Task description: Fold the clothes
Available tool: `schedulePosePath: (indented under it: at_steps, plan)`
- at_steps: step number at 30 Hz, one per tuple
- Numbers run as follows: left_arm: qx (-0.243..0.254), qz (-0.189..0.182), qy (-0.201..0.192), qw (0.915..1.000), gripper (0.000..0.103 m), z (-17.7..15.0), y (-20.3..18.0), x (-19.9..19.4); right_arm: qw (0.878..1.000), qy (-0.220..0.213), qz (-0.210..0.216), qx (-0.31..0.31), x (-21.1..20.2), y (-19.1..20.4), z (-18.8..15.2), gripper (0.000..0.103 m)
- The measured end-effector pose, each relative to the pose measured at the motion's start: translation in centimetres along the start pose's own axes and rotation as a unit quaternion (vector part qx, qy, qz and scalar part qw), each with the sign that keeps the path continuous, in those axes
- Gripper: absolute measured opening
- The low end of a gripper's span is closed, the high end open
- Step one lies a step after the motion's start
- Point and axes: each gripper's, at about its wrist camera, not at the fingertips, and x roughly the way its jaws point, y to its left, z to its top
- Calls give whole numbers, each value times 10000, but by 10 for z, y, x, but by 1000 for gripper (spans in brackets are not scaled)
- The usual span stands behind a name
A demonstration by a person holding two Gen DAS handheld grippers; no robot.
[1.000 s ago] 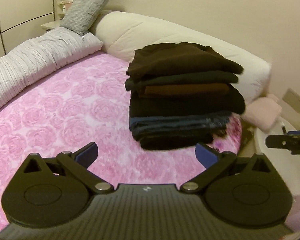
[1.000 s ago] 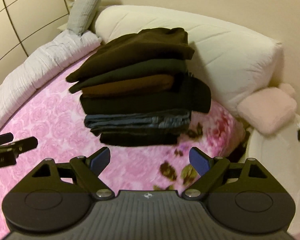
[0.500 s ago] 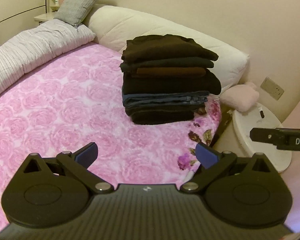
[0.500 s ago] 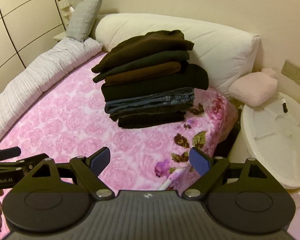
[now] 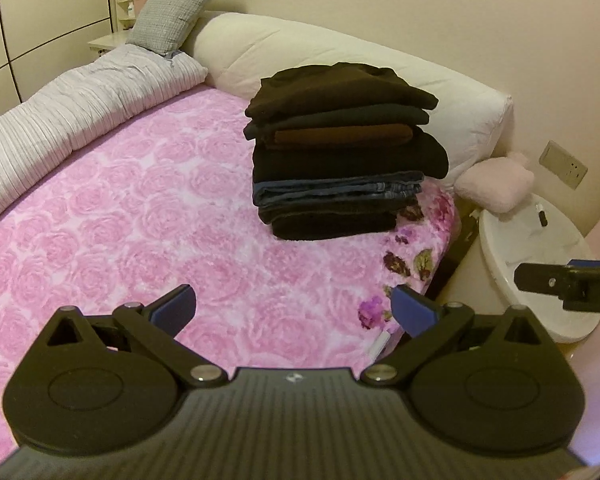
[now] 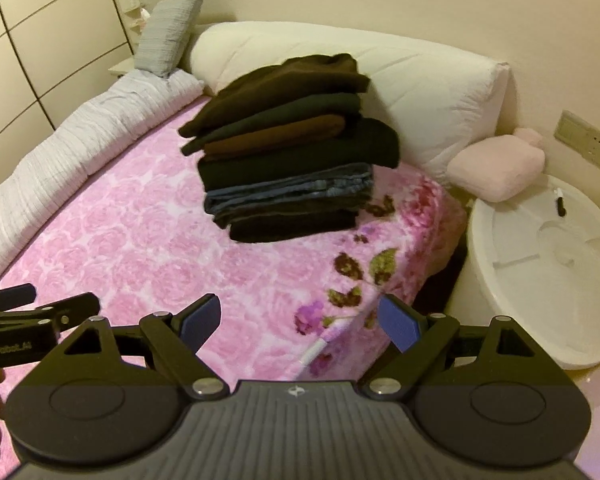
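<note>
A stack of folded dark clothes (image 5: 340,152) sits on the pink rose blanket (image 5: 140,220) near the bed's far right corner; it also shows in the right wrist view (image 6: 288,152). It holds black, brown and blue denim pieces. My left gripper (image 5: 294,310) is open and empty, well back from the stack above the blanket. My right gripper (image 6: 300,320) is open and empty, over the bed's near edge. The right gripper's tip shows at the right edge of the left wrist view (image 5: 564,284), and the left gripper shows at the left of the right wrist view (image 6: 28,312).
A long white bolster (image 5: 340,52) lies behind the stack. A striped grey quilt (image 5: 60,120) runs along the left, with a grey pillow (image 5: 172,12) at its far end. A pink cushion (image 6: 496,168) and a white round tub lid (image 6: 548,272) sit right of the bed.
Both grippers have pulled back from the stack, which now looks smaller and farther away. Both stay open and empty.
</note>
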Motion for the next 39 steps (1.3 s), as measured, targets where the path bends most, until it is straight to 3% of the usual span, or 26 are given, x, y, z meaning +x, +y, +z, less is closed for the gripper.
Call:
schedulePosePath:
  at_steps: [14, 39]
  plan:
    - [48, 155, -46, 9999, 102, 2, -17, 1, 9999, -112, 38, -70, -2, -16, 1, 88]
    - [172, 270, -5, 9995, 102, 5, -5, 36, 9995, -243, 6, -183, 25, -6, 6, 89]
